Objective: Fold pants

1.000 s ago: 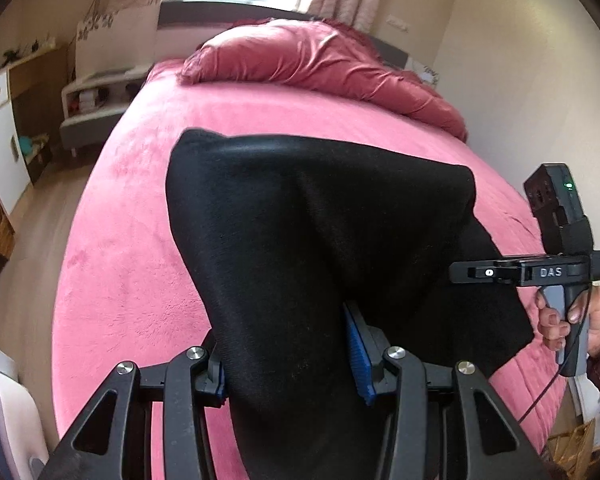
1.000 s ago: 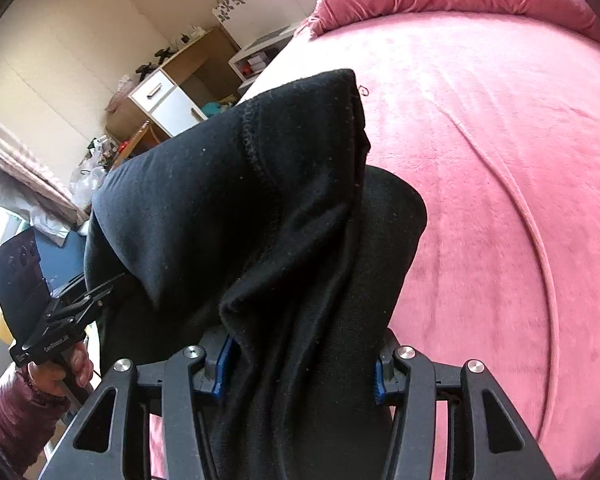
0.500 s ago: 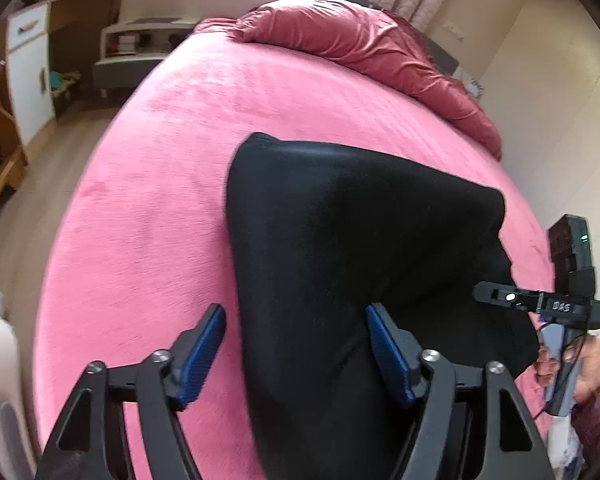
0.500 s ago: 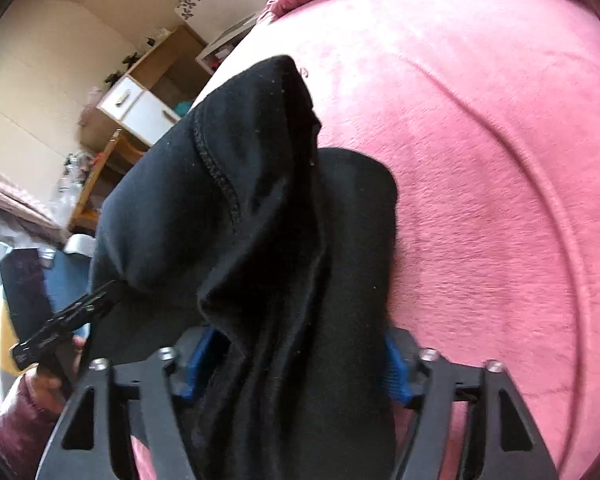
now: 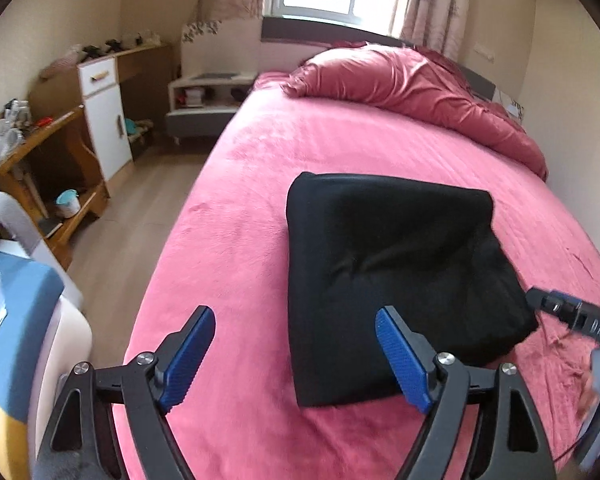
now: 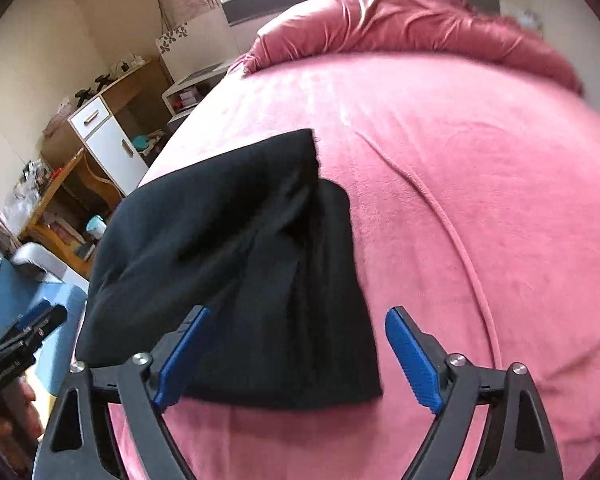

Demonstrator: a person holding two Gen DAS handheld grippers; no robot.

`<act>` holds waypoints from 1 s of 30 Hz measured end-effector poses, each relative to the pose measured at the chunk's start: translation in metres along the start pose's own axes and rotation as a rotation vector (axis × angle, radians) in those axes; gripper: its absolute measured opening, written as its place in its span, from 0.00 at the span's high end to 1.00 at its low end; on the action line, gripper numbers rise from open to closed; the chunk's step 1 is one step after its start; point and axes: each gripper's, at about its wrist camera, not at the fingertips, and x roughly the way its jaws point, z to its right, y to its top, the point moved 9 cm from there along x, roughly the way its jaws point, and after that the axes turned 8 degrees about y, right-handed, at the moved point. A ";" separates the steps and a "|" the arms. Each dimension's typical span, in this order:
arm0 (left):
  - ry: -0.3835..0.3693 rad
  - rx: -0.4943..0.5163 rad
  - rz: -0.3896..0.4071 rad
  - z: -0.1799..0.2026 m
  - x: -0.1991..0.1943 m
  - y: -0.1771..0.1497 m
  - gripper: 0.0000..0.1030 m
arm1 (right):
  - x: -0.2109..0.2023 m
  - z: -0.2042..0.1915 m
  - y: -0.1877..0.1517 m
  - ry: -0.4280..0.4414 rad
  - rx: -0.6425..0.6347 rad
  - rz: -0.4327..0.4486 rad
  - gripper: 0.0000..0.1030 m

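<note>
The black pants (image 5: 396,276) lie folded in a compact bundle on the pink bed (image 5: 260,184). They also show in the right wrist view (image 6: 236,264). My left gripper (image 5: 296,344) is open and empty, hovering at the bundle's near left corner. My right gripper (image 6: 296,344) is open and empty, just above the bundle's near edge. The right gripper's body shows at the right edge of the left wrist view (image 5: 580,320). The left gripper's body shows at the left edge of the right wrist view (image 6: 24,340).
A crumpled dark pink duvet (image 5: 412,88) lies at the head of the bed. A white and wood cabinet (image 5: 104,112), a wooden desk (image 5: 40,152) and a low shelf (image 5: 204,100) stand left of the bed. Wooden floor runs between them.
Both grippers have opened and let go of the pants. The bundle has dropped flat onto the bed, and both grippers have pulled back toward the near edge.
</note>
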 end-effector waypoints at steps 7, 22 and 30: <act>-0.004 0.011 0.048 0.011 -0.044 -0.024 0.18 | -0.034 -0.034 -0.036 -0.121 -0.022 0.059 0.12; -0.007 0.007 0.015 0.013 -0.068 -0.073 0.18 | -0.055 -0.051 -0.077 -0.232 -0.035 0.110 0.08; 0.051 -0.007 0.022 0.005 -0.074 -0.077 0.18 | -0.064 -0.057 -0.077 -0.248 -0.068 0.134 0.08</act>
